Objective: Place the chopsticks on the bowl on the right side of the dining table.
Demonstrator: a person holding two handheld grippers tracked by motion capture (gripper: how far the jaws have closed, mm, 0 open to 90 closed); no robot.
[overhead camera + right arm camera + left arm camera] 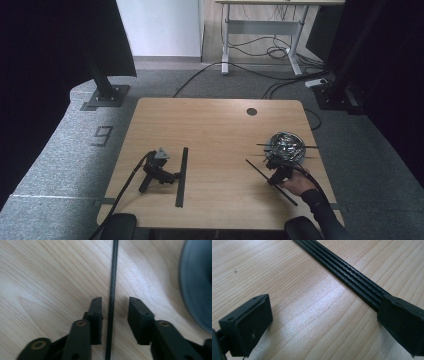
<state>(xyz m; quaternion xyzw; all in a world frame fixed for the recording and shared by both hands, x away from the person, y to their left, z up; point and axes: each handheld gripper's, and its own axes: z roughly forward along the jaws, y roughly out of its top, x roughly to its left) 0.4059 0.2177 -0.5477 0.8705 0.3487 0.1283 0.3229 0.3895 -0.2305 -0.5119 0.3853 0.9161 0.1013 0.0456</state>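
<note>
Room, high view: we look down on a light wooden table [215,130] standing on grey carpet, with dark curtains at both sides, a second desk and loose cables at the back.
Surface, high view: the wood is bare apart from a cable hole near the far edge, a row of black rods [181,176] at our left, and a metal bowl [286,145] at our right with several rods lying across it.
Grippers, high view: our left gripper [161,172] lies on the table just beside the row, no hand on it; our right gripper [276,172] is held low over a single black rod [270,182] that lies slanted in front of the bowl.
Left gripper view: its jaws stand wide apart, and the rods [352,277] run side by side, touching the right jaw.
Right gripper view: the jaws are apart on either side of the thin rod [111,300], not yet clamped; the bowl's rim [195,287] is blurred at the right.
Risk: we judge a thin round rod may roll or slip from the pads on closing.
Risk: lifting it off-centre could swing an end into the bowl.
</note>
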